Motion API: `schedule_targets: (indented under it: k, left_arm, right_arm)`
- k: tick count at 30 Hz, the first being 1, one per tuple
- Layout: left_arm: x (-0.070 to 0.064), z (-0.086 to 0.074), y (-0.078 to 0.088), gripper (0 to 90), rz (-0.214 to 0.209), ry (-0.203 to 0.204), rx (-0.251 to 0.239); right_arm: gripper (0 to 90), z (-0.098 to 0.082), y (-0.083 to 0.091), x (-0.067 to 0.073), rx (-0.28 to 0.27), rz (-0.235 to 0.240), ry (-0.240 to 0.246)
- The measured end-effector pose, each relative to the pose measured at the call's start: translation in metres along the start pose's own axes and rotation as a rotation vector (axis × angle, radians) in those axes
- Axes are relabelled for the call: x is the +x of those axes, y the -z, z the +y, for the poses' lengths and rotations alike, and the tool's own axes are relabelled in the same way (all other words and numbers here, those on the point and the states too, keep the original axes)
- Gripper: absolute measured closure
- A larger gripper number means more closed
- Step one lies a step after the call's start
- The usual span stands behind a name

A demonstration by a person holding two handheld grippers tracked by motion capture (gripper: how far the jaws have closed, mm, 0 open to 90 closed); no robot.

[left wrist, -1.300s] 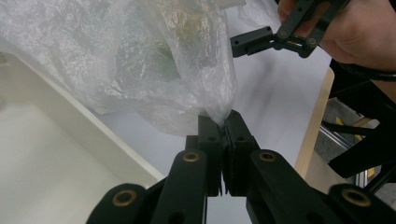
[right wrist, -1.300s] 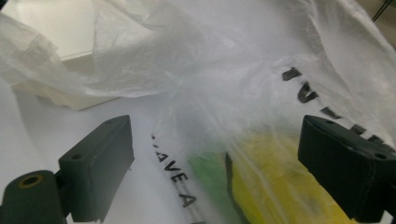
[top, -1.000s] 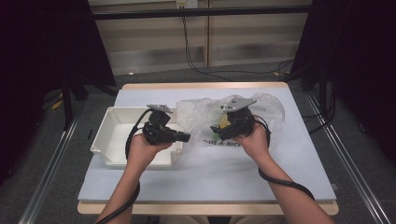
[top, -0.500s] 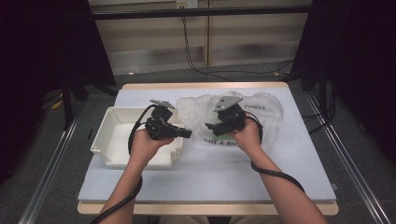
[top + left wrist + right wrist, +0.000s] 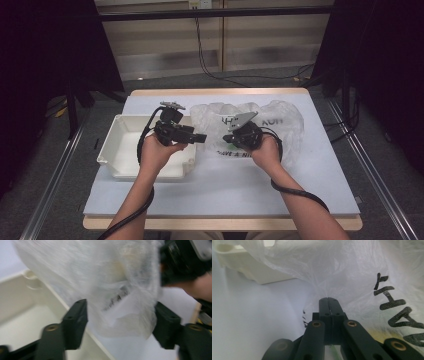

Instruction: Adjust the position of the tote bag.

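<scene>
A crumpled clear plastic bag (image 5: pixel 280 125) with black and green print lies on the table, right of a white tray (image 5: pixel 107 150). My right gripper (image 5: pixel 227 140) points left at the bag's near left edge. In the right gripper view its jaws (image 5: pixel 329 299) have just been closing and now meet, pinching the bag's film (image 5: pixel 352 270), which puckers at their tips. My left gripper (image 5: pixel 202 138) hovers over the tray's right rim and points right. Its jaws (image 5: pixel 121 308) have just been opening and stand wide. The bag's edge (image 5: pixel 105 277) hangs between them, untouched by the pads.
The tray (image 5: pixel 25 315) is deep, with nothing in the part I can see; its corner (image 5: pixel 244 262) lies close behind the bag. The pale blue table top (image 5: pixel 225 190) runs to a wooden front edge. Cables trail from both grippers and across the floor beyond the table.
The right hand has edged a little left along the bag. The left hand stays over the tray's right rim. The bag's left side has shifted slightly.
</scene>
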State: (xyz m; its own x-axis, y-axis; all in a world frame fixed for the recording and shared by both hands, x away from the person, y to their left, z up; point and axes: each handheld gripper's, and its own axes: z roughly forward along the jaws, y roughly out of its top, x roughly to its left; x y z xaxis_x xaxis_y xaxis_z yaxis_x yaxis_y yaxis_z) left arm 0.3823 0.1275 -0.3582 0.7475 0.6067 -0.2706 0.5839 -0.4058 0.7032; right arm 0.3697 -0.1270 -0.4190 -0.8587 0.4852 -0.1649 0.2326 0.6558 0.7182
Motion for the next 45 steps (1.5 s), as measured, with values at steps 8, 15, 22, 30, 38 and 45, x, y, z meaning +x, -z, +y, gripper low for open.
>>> schedule_targets:
  k: [8,15,22,30,38,45]
  left_arm:
    - [0.003,0.009,-0.005,22.3,0.069,-0.005,-0.004]
    - [0.003,0.002,-0.015,79.5,-0.03,-0.003,0.026]
    - [0.003,-0.002,-0.023,88.2,-0.068,0.011,0.059]
    - [0.007,-0.004,-0.02,88.2,-0.093,0.021,0.055]
    - [0.006,-0.004,-0.019,88.2,-0.111,0.023,0.057]
    - [0.004,0.004,-0.014,58.3,-0.048,0.006,0.051]
  right_arm:
    - [90.0,-0.011,0.009,0.018,-0.007,0.102,0.027]
    - [90.0,-0.026,0.018,0.028,-0.031,0.169,-0.002]
    - [29.4,-0.022,0.022,0.02,-0.053,0.065,-0.108]
    - [9.2,-0.001,0.016,0.012,-0.051,-0.038,-0.085]
    - [7.1,0.008,-0.006,-0.004,-0.014,-0.048,-0.073]
    - [36.5,-0.003,-0.022,-0.004,0.06,0.067,-0.089]
